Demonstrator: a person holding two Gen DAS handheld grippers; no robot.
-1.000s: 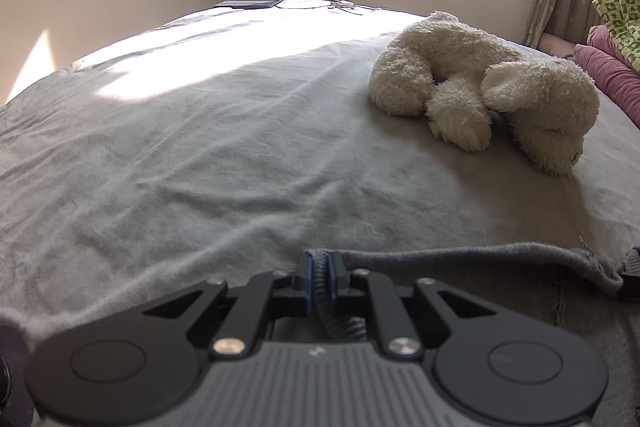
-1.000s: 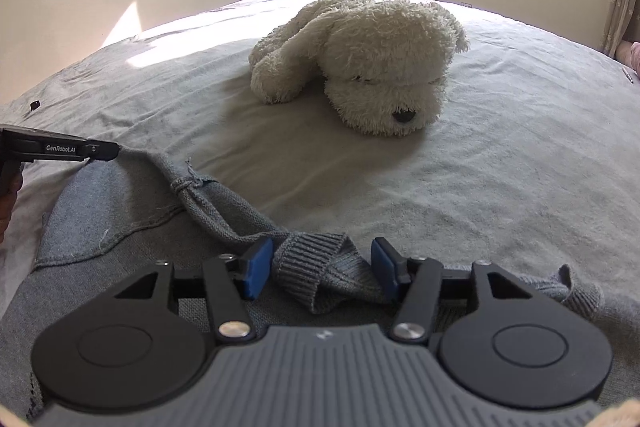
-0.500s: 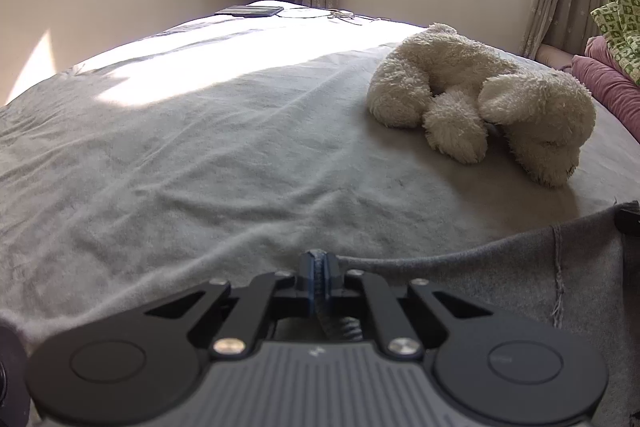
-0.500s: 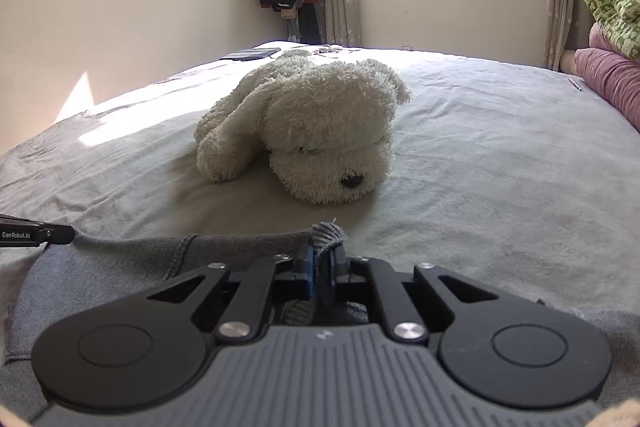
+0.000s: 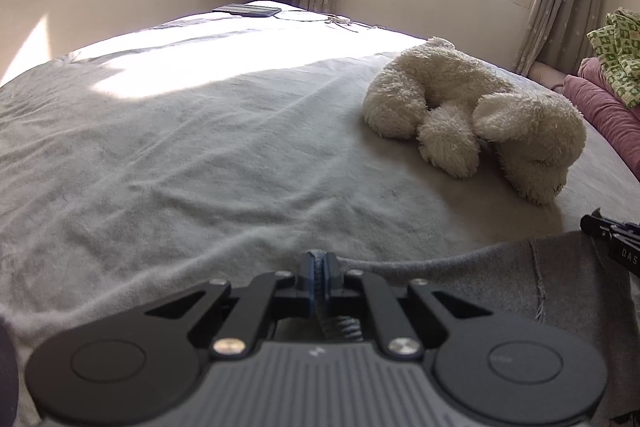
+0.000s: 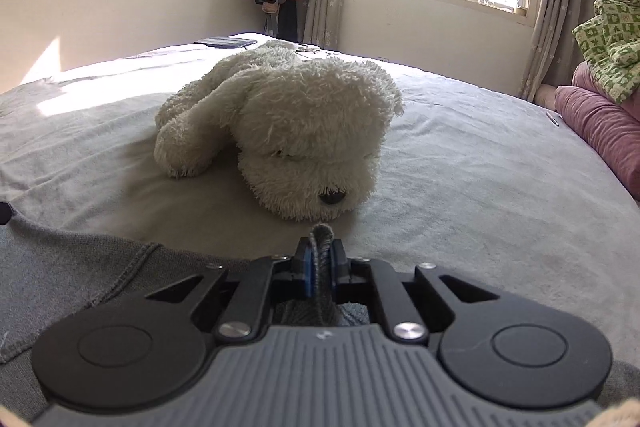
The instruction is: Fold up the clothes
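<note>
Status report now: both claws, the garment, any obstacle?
Left claw shut on grey sweater. Right claw shut on it too. Plush dog on bed close ahead.

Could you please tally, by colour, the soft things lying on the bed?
Grey: 1, the sweater
White: 1, the plush dog
Pink: 1, the pillow
Green and white: 1, the blanket
Total: 4

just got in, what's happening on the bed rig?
A person is folding a grey knit garment on the bed, one handheld tool per hand. The left tool is shut on one ribbed edge of it, and the right tool is shut on another, with the fabric spread between them. A white plush dog lies just beyond on the bed. No fold is visible yet.
</note>
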